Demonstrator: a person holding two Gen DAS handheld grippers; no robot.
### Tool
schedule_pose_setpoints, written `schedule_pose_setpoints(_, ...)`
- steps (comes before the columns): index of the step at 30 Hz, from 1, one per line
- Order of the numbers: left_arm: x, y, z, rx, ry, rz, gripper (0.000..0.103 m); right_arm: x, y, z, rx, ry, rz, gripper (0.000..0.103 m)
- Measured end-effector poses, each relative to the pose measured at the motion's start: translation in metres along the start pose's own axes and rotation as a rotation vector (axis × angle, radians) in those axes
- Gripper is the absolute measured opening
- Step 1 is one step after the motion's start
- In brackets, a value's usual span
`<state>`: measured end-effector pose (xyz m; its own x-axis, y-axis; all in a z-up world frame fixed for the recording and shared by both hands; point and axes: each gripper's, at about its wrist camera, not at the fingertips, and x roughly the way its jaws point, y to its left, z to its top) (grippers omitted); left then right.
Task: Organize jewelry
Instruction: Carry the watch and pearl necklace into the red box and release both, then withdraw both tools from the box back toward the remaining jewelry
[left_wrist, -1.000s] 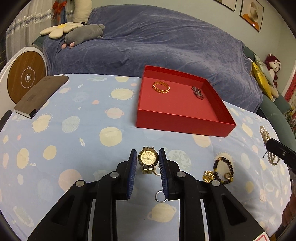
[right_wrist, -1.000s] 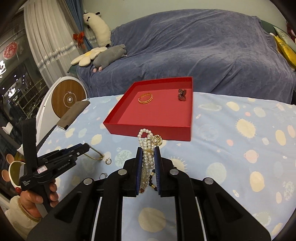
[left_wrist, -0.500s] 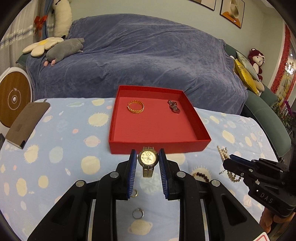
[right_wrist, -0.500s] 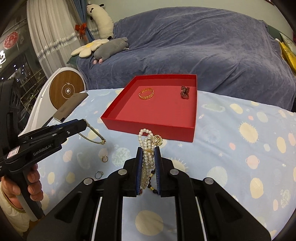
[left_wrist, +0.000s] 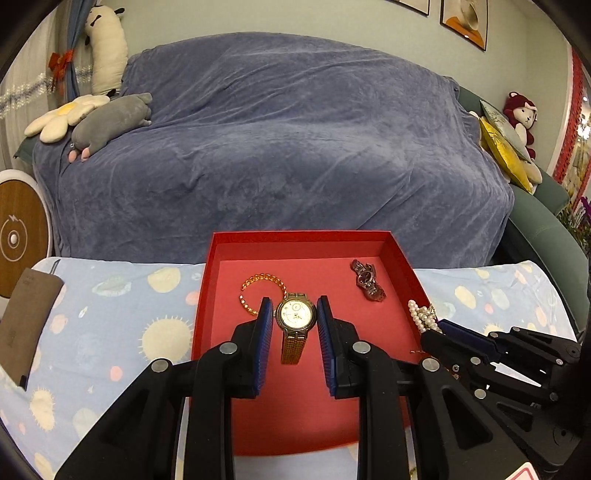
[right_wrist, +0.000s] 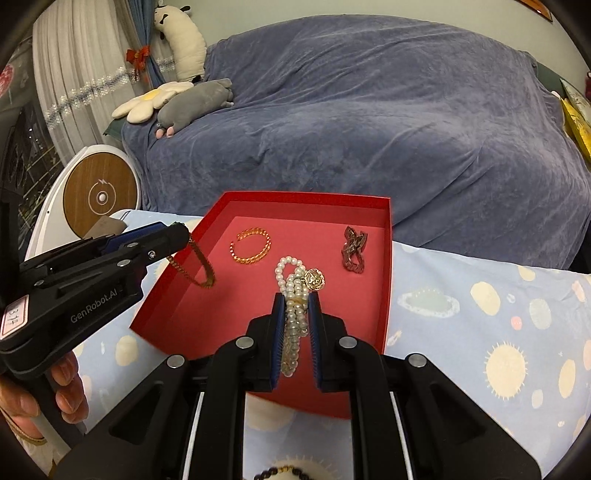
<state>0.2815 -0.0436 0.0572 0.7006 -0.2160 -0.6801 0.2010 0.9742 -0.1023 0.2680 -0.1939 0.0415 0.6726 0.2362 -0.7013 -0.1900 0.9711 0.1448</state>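
In the last second we have brought both grippers from above the planet-print tabletop (left_wrist: 110, 317) to over the shallow red cardboard tray (left_wrist: 400, 254): release comes next. Left gripper (left_wrist: 294, 319) jaws clamp the gold round-faced watch (left_wrist: 295, 314); right gripper (right_wrist: 296, 308) jaws clamp the white pearl strand (right_wrist: 290, 280). Inside lie a gold chain bracelet (left_wrist: 258, 286) and dark metal watch (left_wrist: 365, 282) near the far edge

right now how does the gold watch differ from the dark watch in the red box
The gold watch is clamped in the left gripper above the red box; the dark watch lies loose on the box floor. The gold watch has a pale round dial and its band hangs straight; the dark watch has a dark face and lies crumpled. Both have metal link bands.
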Motion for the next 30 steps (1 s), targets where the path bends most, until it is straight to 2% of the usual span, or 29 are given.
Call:
schedule_pose_setpoints(5,0.035,0.007,0.002,-0.030,0.063,-0.017,0.021,0.032,-0.011,0.006,0.014,0.027,-0.034,0.012)
schedule_pose_setpoints(10,0.050,0.011,-0.003,-0.036,0.057,0.010,0.023,0.047,-0.017,0.005,0.016,0.034,-0.061,0.013)
schedule_pose_setpoints(12,0.049,0.015,-0.003,-0.053,0.040,0.014,0.031,0.047,-0.021,0.006,0.026,0.024,-0.070,0.017)
schedule_pose_setpoints(13,0.048,0.018,-0.002,-0.067,0.035,0.018,0.048,0.045,-0.022,0.006,0.031,0.016,-0.072,0.020)
schedule_pose_setpoints(18,0.023,0.024,-0.002,-0.055,-0.011,0.064,0.051,0.014,-0.029,-0.001,0.041,-0.012,-0.061,0.027)
schedule_pose_setpoints(20,0.006,0.025,-0.007,-0.051,-0.012,0.087,0.057,-0.004,-0.029,-0.008,0.031,-0.017,-0.060,0.029)
schedule_pose_setpoints(22,-0.013,0.027,-0.015,-0.050,-0.016,0.093,0.059,-0.026,-0.027,-0.020,0.022,-0.019,-0.059,0.032)
schedule_pose_setpoints(26,-0.049,0.029,-0.039,-0.049,-0.006,0.109,0.061,-0.065,-0.024,-0.049,0.036,-0.001,-0.033,0.033)
schedule_pose_setpoints(30,-0.076,0.031,-0.070,-0.056,0.014,0.138,0.061,-0.095,-0.012,-0.081,0.010,0.010,-0.043,0.033)
